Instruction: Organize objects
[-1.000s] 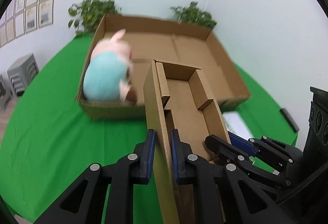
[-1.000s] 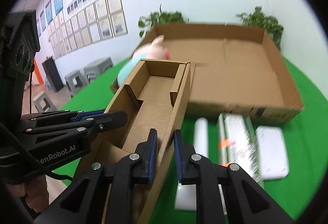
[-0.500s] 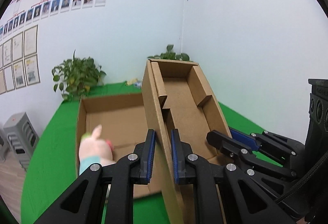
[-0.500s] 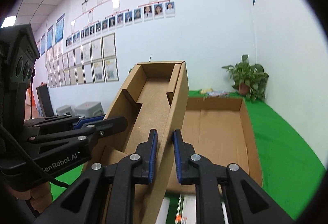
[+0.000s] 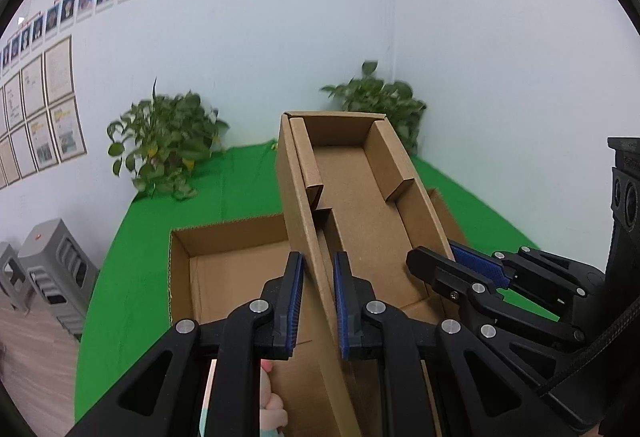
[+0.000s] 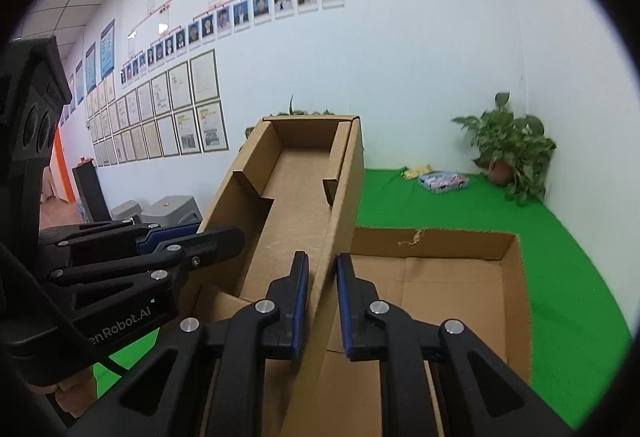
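Left gripper (image 5: 317,301) pinches the left wall of the narrow cardboard tray (image 5: 356,197); right gripper (image 6: 322,303) pinches its right wall. Tray is held above the large open box (image 6: 460,277) on the green table (image 6: 572,269). Plush toy (image 5: 272,409) at 6 o'clock in the left view.

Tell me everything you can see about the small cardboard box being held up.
The small cardboard box is plain brown corrugated card, long and narrow, open-topped and empty, with folded inner flaps along both sides. It tilts, far end raised, above the large open carton. The left tool clamps its left wall, the right tool its right wall.
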Demonstrator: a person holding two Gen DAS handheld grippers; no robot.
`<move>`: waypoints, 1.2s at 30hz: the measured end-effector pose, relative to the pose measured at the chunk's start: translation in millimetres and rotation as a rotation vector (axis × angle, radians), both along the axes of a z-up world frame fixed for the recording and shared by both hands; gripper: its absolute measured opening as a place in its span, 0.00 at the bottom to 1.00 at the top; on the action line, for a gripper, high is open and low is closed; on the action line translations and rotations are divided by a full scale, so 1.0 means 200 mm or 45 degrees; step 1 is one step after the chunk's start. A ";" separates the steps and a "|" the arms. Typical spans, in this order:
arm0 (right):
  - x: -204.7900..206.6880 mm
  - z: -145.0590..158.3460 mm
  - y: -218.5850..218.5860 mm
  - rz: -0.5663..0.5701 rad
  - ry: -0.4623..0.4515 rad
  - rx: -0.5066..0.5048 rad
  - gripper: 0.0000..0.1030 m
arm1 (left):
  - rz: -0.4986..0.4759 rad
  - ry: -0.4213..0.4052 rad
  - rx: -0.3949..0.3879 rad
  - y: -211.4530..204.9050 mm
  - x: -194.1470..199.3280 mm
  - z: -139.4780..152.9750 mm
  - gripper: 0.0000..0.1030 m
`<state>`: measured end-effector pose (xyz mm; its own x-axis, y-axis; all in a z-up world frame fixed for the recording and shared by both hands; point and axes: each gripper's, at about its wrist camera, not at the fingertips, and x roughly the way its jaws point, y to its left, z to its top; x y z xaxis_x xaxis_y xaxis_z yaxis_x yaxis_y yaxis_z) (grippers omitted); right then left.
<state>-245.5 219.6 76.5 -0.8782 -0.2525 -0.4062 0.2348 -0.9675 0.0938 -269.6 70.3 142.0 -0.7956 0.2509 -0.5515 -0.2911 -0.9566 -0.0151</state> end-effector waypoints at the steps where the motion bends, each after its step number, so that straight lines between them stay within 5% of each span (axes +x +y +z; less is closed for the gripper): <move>1: -0.04 -0.03 -0.01 -0.002 -0.023 0.000 0.13 | 0.007 -0.018 -0.008 0.00 -0.04 -0.02 0.10; 21: -0.30 -0.58 -0.03 -0.066 -0.270 -0.123 0.11 | 0.072 -0.320 -0.155 -0.06 -0.38 -0.82 0.09; 27: -0.32 -0.70 -0.03 -0.081 -0.368 -0.189 0.10 | 0.089 -0.407 -0.179 -0.09 -0.45 -0.98 0.09; 36: -0.31 -0.73 -0.08 -0.110 -0.366 -0.118 0.09 | 0.074 -0.443 -0.163 -0.14 -0.46 -1.08 0.13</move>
